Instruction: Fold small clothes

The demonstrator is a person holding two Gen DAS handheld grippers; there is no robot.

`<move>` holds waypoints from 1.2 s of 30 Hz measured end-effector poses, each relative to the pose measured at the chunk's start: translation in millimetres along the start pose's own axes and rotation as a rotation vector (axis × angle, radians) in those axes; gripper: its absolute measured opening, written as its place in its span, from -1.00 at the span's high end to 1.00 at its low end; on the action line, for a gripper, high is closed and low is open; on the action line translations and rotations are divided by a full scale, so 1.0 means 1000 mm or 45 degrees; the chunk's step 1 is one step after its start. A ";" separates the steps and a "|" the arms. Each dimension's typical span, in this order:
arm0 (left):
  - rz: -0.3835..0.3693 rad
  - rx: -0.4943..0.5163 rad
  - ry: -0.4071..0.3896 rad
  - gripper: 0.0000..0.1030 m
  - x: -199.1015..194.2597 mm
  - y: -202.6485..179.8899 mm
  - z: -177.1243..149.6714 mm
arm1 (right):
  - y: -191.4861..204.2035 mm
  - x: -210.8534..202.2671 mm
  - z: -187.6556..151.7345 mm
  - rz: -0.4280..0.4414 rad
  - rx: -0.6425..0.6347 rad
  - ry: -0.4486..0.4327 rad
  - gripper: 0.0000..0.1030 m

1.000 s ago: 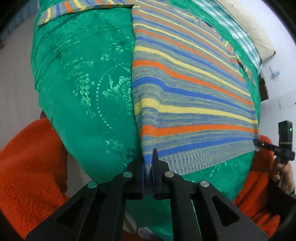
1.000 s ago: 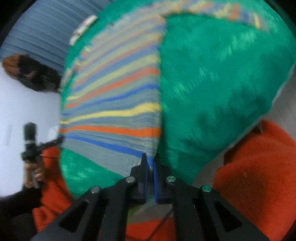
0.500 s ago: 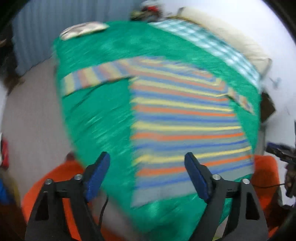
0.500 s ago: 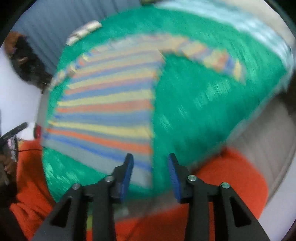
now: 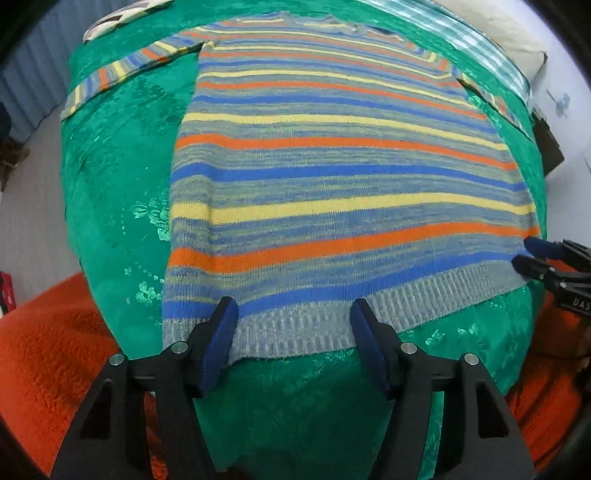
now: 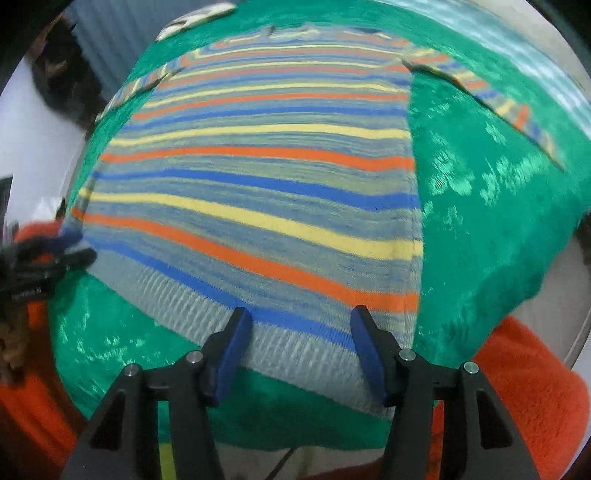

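A striped knit sweater (image 5: 332,177) in blue, yellow, orange and grey lies flat on a green cloth (image 5: 114,177), hem toward me, both sleeves spread out at the far corners. My left gripper (image 5: 293,314) is open and empty, just above the hem near its left corner. My right gripper (image 6: 299,321) is open and empty above the hem near its right corner. The sweater fills the right wrist view (image 6: 266,177) too. Each gripper shows at the edge of the other's view, the right one (image 5: 532,254) and the left one (image 6: 70,245).
The green cloth (image 6: 498,192) covers a bed or table. Orange fluffy fabric (image 5: 40,358) lies below the near edge on both sides. A pillow (image 5: 498,33) and a checked cloth sit at the far right, a small patterned item (image 5: 122,18) at the far left.
Both grippers were shut on the hem corners a second ago. They have let go, opened wide and pulled back, and the sweater now lies flat.
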State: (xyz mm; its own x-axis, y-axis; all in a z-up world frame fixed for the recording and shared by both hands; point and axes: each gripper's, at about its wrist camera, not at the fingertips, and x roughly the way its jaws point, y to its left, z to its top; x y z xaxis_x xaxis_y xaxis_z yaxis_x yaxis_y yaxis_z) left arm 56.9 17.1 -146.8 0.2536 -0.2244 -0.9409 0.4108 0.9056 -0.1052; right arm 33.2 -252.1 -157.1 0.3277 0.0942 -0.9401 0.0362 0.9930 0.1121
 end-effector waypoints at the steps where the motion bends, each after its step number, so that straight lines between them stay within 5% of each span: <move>1: 0.006 0.009 -0.003 -0.28 -0.001 -0.002 -0.001 | 0.001 0.001 0.000 -0.009 -0.011 -0.004 -0.12; 19: 0.022 0.023 0.001 -0.35 -0.008 0.006 -0.016 | 0.008 -0.003 -0.006 -0.059 -0.016 0.007 -0.15; 27: -0.011 -0.037 0.010 -0.63 -0.030 0.011 -0.014 | 0.002 -0.020 -0.012 -0.006 0.026 0.186 -0.26; 33: -0.040 -0.119 -0.249 -0.72 -0.086 0.031 0.031 | -0.040 -0.081 0.010 0.103 0.159 -0.069 -0.26; 36: -0.007 -0.167 -0.389 -0.80 -0.104 0.041 0.062 | -0.105 -0.120 0.051 0.185 0.353 -0.308 -0.26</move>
State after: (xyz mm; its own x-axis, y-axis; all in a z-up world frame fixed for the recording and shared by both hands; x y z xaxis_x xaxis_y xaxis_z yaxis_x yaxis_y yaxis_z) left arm 101.5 54.9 -33.1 0.5109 -0.3093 -0.8021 0.3016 0.9382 -0.1696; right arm 38.6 -371.5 -39.8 0.5603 0.1803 -0.8084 0.2157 0.9106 0.3526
